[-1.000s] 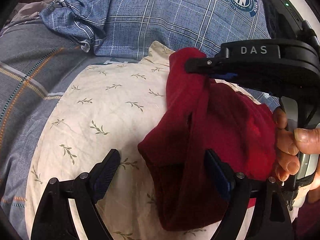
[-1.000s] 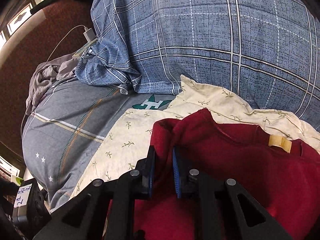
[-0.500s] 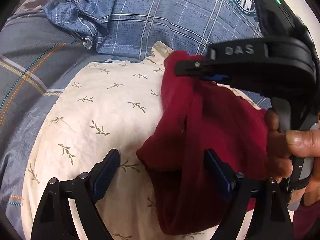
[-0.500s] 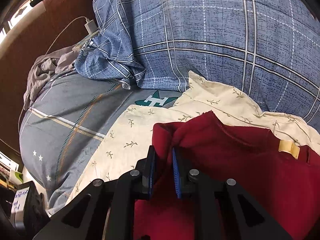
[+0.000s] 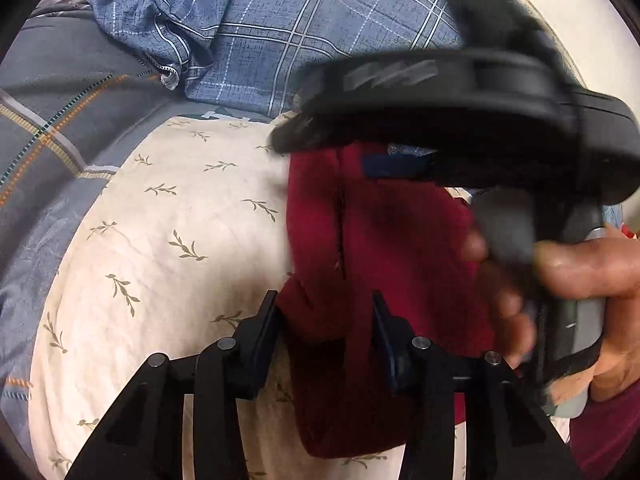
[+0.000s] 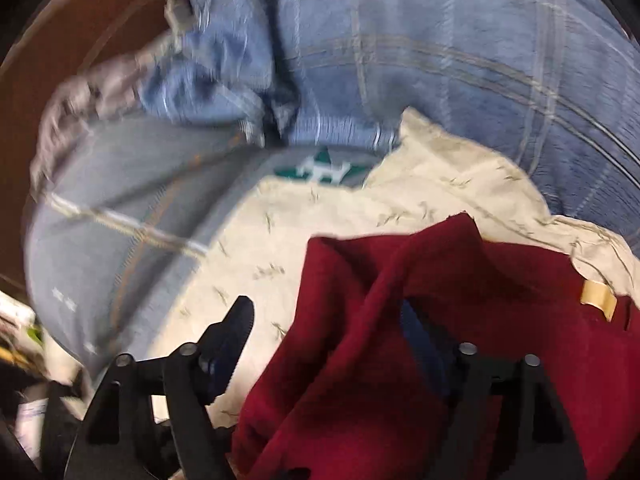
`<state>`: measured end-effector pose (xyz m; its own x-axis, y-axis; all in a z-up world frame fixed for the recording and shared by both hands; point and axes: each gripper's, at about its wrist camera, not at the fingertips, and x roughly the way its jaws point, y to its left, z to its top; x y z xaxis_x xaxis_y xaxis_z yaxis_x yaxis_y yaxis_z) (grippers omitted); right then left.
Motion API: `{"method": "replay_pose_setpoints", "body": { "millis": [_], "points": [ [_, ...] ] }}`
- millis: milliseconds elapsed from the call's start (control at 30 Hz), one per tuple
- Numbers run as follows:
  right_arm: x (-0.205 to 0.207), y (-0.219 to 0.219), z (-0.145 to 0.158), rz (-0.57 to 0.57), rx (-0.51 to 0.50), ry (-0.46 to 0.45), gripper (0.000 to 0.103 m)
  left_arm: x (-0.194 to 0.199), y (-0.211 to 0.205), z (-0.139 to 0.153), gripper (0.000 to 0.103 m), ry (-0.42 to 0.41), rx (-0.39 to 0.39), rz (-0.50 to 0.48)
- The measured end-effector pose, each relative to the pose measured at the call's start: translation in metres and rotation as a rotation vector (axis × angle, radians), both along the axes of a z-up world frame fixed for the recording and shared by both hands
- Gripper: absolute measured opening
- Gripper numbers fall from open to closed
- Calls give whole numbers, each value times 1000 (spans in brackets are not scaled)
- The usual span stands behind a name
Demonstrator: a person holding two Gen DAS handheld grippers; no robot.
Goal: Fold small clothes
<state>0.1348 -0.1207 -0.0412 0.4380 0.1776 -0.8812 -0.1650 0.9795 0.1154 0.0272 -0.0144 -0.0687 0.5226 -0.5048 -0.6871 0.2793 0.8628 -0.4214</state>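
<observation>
Two tongs share one red garment (image 5: 384, 240), which lies bunched on the cream leaf-print cloth (image 5: 168, 240) over the bed. My left tongs (image 5: 324, 328) are closing around its near fold; my right tongs (image 6: 328, 332) are opening, red cloth draped loose between them. I'd let the left bite fully before the right lifts clear.

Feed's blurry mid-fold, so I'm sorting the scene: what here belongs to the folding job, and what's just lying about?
In the job:
- red garment
- left hand-held gripper, jaws closing around a red fold
- right hand-held gripper, jaws opening, cloth draped over one finger

Lying about:
- cream leaf-print cloth beneath
- blue plaid bedding
- grey striped sheet
</observation>
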Motion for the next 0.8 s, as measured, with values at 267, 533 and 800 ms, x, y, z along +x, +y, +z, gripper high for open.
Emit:
{"method": "replay_pose_setpoints", "body": {
  "millis": [267,533,800],
  "points": [
    [-6,-15,-4,-76,-70,-89,39,1,-3,-1,50,-4,31,11],
    [-37,-38,20,-104,97,-170,17,-3,-14,1,50,-22,73,8],
    [-68,-69,53,-129,179,-227,15,-27,-24,38,28,-87,94,-17]
  ]
}}
